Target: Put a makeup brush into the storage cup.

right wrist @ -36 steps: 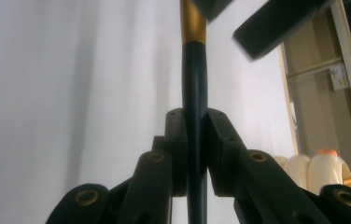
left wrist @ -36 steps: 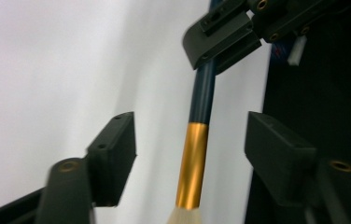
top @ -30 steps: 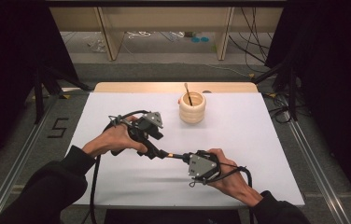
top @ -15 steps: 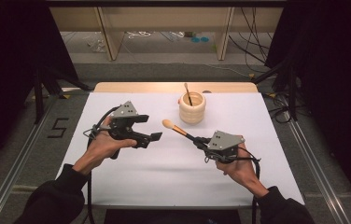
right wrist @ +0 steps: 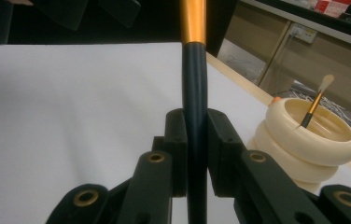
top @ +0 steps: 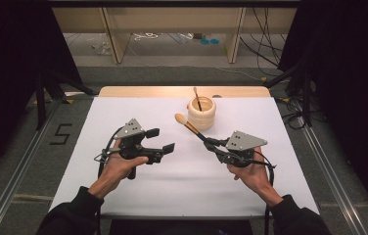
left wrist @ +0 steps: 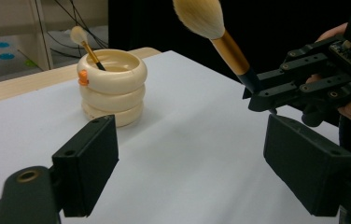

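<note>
Brush held over the counter, cup ahead.

Near us, our left claw [top: 161, 139] gapes wide, empty. Our right claw [top: 210, 142] clamps the brush [top: 188, 125] by its dark handle, bristles raised just beside the ringed cup [top: 202, 112], where a smaller brush [top: 197, 97] leans. Risk, we judge: the slim handle pivots in the grip, bristles knock the rim, cup tips.

The high view looks forward and down from above the person's side, taking in the whole white table [top: 182, 196] from some way off. The left gripper view rides low over the table, looking across it toward the cream holder [left wrist: 112, 86], and meets the right hand-held gripper [left wrist: 257, 93] close by. The right gripper view sits closest, tight along a brush handle [right wrist: 195, 102], probably angled toward the far edge. All three share the holder [top: 201, 112] [right wrist: 309, 140].
</note>
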Motion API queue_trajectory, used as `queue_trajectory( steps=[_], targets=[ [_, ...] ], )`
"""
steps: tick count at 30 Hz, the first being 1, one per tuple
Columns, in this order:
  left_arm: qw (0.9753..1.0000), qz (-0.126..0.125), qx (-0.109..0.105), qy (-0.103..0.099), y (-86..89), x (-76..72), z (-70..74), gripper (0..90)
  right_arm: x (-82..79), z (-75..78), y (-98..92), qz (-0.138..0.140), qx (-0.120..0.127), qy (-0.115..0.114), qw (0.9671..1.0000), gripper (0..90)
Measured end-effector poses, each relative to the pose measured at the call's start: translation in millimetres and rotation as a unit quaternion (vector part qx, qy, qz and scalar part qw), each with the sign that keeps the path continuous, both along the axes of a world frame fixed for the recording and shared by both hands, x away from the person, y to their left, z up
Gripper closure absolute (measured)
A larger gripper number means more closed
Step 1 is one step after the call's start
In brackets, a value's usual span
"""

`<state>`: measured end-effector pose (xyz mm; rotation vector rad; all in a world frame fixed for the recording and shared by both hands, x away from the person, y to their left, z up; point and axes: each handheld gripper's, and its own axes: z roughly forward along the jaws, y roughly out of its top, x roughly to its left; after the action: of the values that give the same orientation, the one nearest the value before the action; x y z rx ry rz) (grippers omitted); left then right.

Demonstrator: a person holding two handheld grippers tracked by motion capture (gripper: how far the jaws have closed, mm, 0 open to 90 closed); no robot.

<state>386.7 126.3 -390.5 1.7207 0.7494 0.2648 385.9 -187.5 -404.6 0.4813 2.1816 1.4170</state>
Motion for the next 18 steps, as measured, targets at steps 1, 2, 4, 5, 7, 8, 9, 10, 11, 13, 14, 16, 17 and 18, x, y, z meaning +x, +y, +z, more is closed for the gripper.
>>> queue_trajectory(
  steps=[1, 2, 4, 5, 7, 8, 9, 10, 11, 13, 14, 16, 17, 18],
  targets=[
    [1.0000, -0.003, -0.003, -0.002, -1.7, -0.3, -1.1, 17.9, -0.2, -0.1, 0.4, 0.000, 0.003, -0.001, 1.0000, 80.0],
    [1.0000, -0.002, -0.005, -0.002, -3.4, -0.9, -2.0, 18.0, -0.5, -0.2, 0.9, 0.002, 0.005, 0.000, 1.0000, 80.0],
    [0.9999, -0.004, -0.008, -0.006, -6.5, -1.7, -3.1, 18.6, -1.3, 0.0, 1.9, 0.006, 0.009, 0.001, 0.9999, 80.0],
    [0.9999, -0.006, -0.010, -0.007, -7.4, -2.1, -3.4, 18.7, -1.6, -0.1, 2.9, 0.005, 0.010, -0.003, 0.9999, 80.0],
    [0.9998, -0.008, -0.015, -0.008, -10.4, -2.4, -4.4, 18.9, -2.2, -0.3, 4.6, 0.010, 0.015, -0.001, 0.9998, 80.0],
    [0.9998, -0.006, -0.016, -0.006, -11.5, -3.0, -4.9, 18.9, -2.6, -0.5, 5.4, 0.011, 0.017, -0.001, 0.9998, 80.0],
    [0.9998, -0.010, -0.016, -0.009, -12.3, -2.3, -5.3, 18.9, -2.8, -0.7, 6.1, 0.012, 0.020, -0.001, 0.9997, 80.0],
    [0.9998, -0.008, -0.020, -0.004, -13.3, -2.4, -5.7, 18.9, -3.4, -0.9, 6.9, 0.009, 0.021, -0.001, 0.9997, 80.0],
    [0.9997, -0.008, -0.023, -0.004, -14.0, -2.3, -6.0, 18.9, -3.3, -0.9, 7.3, 0.013, 0.022, -0.001, 0.9997, 80.0],
    [0.9995, -0.009, -0.029, -0.004, -15.7, -1.8, -6.4, 19.5, -4.2, -0.9, 8.1, 0.012, 0.024, 0.000, 0.9996, 80.0],
    [0.9994, -0.013, -0.031, -0.007, -16.0, -0.8, -6.4, 19.5, -4.3, -1.1, 8.7, 0.012, 0.025, 0.000, 0.9996, 80.0],
    [0.9991, -0.011, -0.042, -0.004, -17.8, -0.5, -6.4, 20.4, -4.2, -1.7, 9.8, 0.017, 0.027, -0.001, 0.9995, 80.0],
    [0.9988, -0.012, -0.048, -0.001, -19.1, -0.4, -6.3, 20.5, -4.7, -1.8, 10.3, 0.017, 0.026, 0.002, 0.9995, 80.0],
    [0.9985, -0.012, -0.053, 0.001, -20.4, -0.3, -6.3, 20.5, -5.0, -2.5, 11.7, 0.016, 0.028, 0.000, 0.9995, 80.0]
  ],
)
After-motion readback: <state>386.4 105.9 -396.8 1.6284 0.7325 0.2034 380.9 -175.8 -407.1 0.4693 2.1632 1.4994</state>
